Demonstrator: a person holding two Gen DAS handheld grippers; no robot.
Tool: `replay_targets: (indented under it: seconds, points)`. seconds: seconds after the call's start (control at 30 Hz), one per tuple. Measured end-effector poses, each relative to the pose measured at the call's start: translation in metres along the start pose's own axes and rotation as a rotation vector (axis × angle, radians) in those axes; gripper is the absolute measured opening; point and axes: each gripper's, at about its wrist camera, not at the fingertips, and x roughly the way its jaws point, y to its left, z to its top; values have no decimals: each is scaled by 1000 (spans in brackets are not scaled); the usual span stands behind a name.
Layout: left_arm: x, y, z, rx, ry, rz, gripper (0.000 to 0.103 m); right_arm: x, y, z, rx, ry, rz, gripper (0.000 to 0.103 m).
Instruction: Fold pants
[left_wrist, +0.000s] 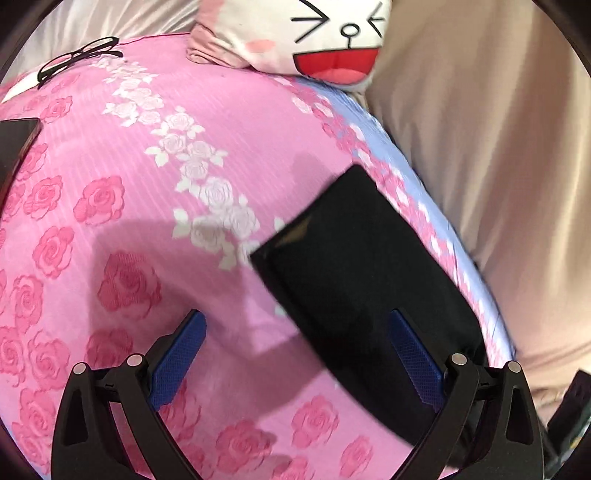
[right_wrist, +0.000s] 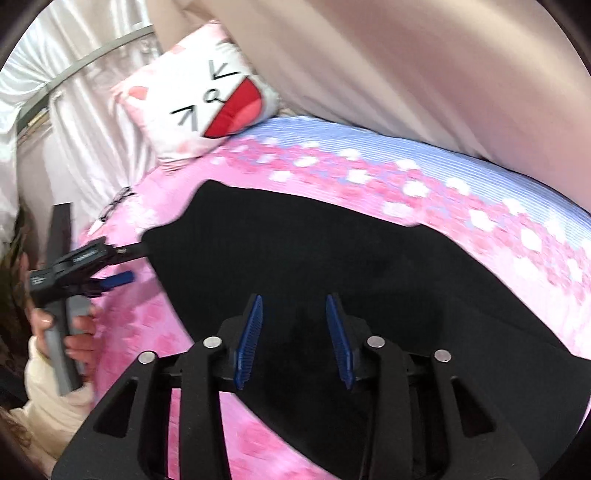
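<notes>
- Black pants (right_wrist: 332, 266) lie folded on the bed (left_wrist: 155, 229), toward its blue-striped edge.
- Right tool (right_wrist: 294, 341) hovers above them, partly parted, gripping nothing.
- Left tool (left_wrist: 295, 354) (spread wide) is empty, pants beneath its right finger.

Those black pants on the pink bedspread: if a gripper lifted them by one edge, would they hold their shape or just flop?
Probably flop. The black pants lie flat with soft, rounded outlines, which suggests thin limp cloth. They look light for their spread, barely denting the pink bedspread. Lifted by one edge, the folded layers would likely slide apart.
</notes>
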Motion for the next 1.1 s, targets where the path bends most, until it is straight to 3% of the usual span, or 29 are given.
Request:
replay_targets:
  seconds: [0.1, 0.13, 0.17, 0.2, 0.4, 0.47, 0.53, 0.63, 0.83, 1.1]
  points:
    - [7, -3, 7, -24, -29, 19, 98, 14, 24, 8, -34, 6, 23, 41]
    - [9, -5, 9, -19, -36, 40, 98, 18, 30, 11, -40, 7, 35, 48]
    - [11, -7, 10, -15, -45, 55, 97, 20, 34, 12, -44, 3, 39, 60]
    - [13, -9, 11, -14, -54, 63, 97, 22, 40, 13, -53, -6, 34, 64]
    - [28, -18, 15, 20, -90, 32, 93, 33, 42, 12, -60, 15, -1, 65]
    - [30, -19, 17, 16, -88, 26, 81, 36, 37, 11, -47, 24, -16, 66]
    - [32, -18, 19, 19, -92, 41, 33, 37, 31, 10, -34, 27, -23, 67]
    - [35, -14, 21, -2, -67, -2, 28, 36, 25, 8, -18, 23, -37, 76]
    - [31, -25, 19, 12, -78, 14, 20, 33, 18, 5, -15, 26, -42, 76]
    - [-12, -100, 4, 211, -195, 25, 18, 9, -9, -3, 34, -9, -61, 77]
